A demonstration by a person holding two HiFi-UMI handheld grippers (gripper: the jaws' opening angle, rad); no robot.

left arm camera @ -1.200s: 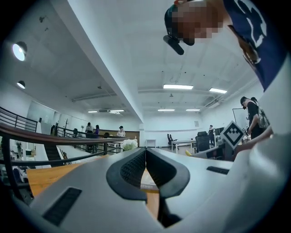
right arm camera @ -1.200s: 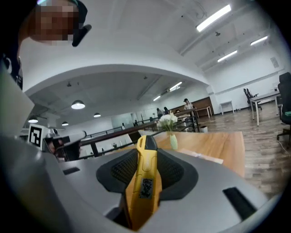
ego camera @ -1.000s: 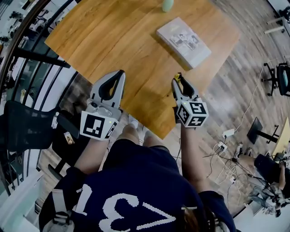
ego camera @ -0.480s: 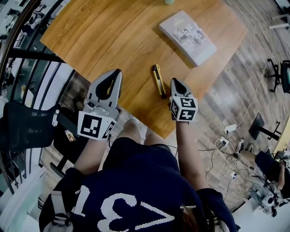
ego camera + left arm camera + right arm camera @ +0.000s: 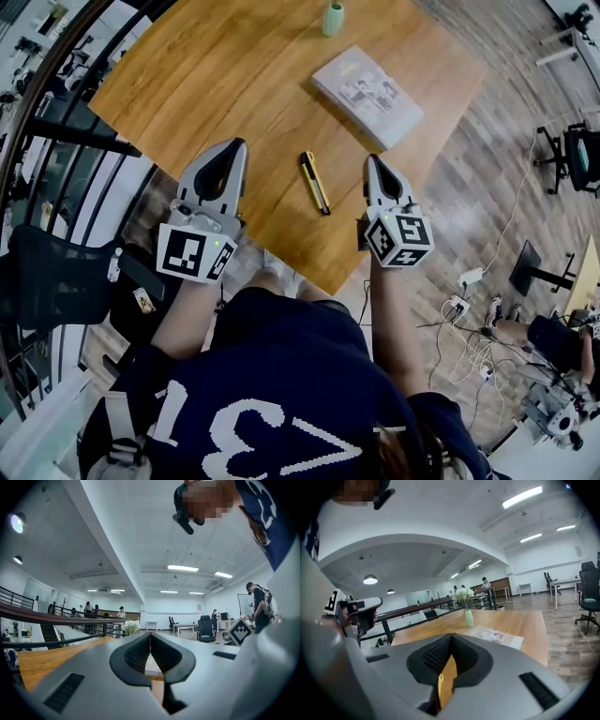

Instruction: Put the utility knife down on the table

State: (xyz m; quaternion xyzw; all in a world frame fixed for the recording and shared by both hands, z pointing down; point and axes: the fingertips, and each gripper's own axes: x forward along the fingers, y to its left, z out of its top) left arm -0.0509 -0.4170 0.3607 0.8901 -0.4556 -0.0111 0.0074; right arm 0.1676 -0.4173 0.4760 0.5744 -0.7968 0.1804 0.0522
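The utility knife (image 5: 314, 183), slim, black with a yellow edge, lies flat on the wooden table (image 5: 216, 75) near its front corner. It rests between my two grippers and touches neither. My right gripper (image 5: 373, 159) hovers just to the right of the knife, shut with nothing in it; in the right gripper view its jaws (image 5: 451, 637) meet over bare wood. My left gripper (image 5: 234, 143) hangs over the table's near-left edge, left of the knife. It is also shut and empty, its tips (image 5: 150, 634) closed together.
A pale book (image 5: 366, 94) lies flat behind the knife, toward the table's right side, also visible as book (image 5: 494, 634). A small green vase (image 5: 333, 19) with flowers stands at the far edge, vase (image 5: 468, 617). A railing runs left of the table; cables lie on the floor at right.
A second ago the right gripper held the knife at its tip. The knife now lies on the table, and the right gripper has shut empty and drawn off to its right.
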